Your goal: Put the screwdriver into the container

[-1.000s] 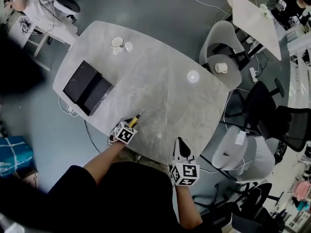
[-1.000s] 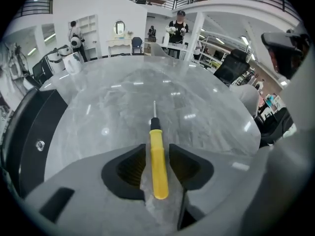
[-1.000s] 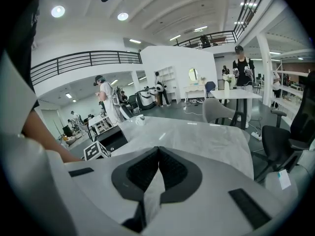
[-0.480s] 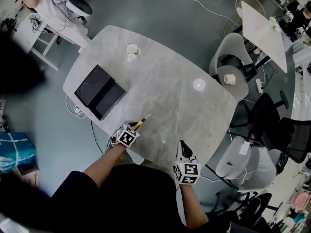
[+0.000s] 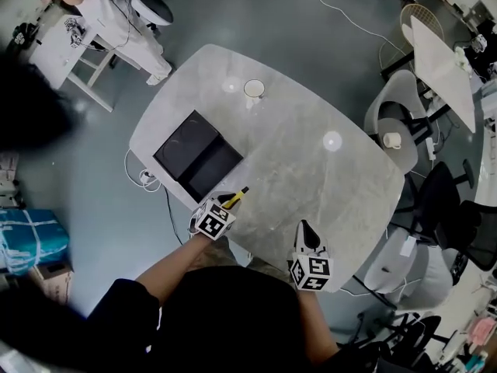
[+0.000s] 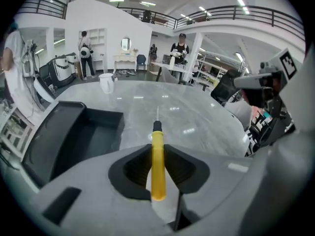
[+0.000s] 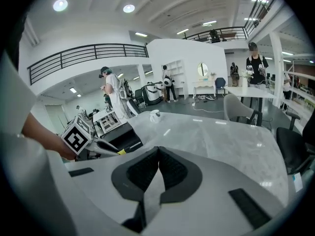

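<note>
Screwdriver (image 6: pixel 157 163) gripped and lifted, not yet in the container (image 5: pixel 186 142).
Left gripper (image 5: pixel 224 206): jaws have just been closing and now pinch the yellow handle, shaft pointing forward. A second ago it sat lower at the table (image 5: pixel 311 177) edge; now it hangs just beside the container's near corner. Right gripper (image 7: pixel 157 151): jaws pressed together, empty. Judged remaining: carry over, release.

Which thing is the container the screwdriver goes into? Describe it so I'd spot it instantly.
Find the large pale grey marble-patterned table. Near its left edge in the head view lies the black rectangular open container, just beyond the yellow-handled screwdriver. It's the only dark, boxy thing there; the small white cup is round.
</note>
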`<state>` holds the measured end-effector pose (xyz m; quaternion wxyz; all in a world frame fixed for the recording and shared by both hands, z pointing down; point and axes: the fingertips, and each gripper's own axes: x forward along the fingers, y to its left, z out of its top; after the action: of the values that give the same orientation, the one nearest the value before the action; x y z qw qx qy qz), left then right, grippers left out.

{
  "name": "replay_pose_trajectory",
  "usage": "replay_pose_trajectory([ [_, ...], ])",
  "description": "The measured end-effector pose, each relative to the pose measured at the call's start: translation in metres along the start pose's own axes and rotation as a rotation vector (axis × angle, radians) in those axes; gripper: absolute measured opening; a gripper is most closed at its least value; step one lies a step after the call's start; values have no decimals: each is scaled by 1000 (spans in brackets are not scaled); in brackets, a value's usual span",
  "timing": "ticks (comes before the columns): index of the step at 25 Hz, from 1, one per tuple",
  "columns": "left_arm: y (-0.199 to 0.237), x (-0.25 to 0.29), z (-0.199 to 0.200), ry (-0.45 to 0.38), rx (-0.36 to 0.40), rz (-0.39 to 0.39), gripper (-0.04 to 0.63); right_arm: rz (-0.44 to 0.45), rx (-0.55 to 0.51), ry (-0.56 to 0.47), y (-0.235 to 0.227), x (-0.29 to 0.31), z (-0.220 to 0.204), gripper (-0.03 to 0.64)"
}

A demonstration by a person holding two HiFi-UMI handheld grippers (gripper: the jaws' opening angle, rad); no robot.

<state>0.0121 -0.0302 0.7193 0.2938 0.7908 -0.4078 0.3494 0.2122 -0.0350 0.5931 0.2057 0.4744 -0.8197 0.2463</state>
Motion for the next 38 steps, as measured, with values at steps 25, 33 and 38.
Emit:
replay_pose_trajectory([
  [25, 136, -28, 0, -30, -98, -222, 87, -222, 93, -51, 141, 70, 64, 11],
  [33, 133, 1, -24, 60, -149, -253, 87, -266, 105, -54, 155, 65, 65, 11],
  [38, 134, 16, -37, 128, -143, -250, 87, -310, 131, -60, 148, 54, 61, 11],
])
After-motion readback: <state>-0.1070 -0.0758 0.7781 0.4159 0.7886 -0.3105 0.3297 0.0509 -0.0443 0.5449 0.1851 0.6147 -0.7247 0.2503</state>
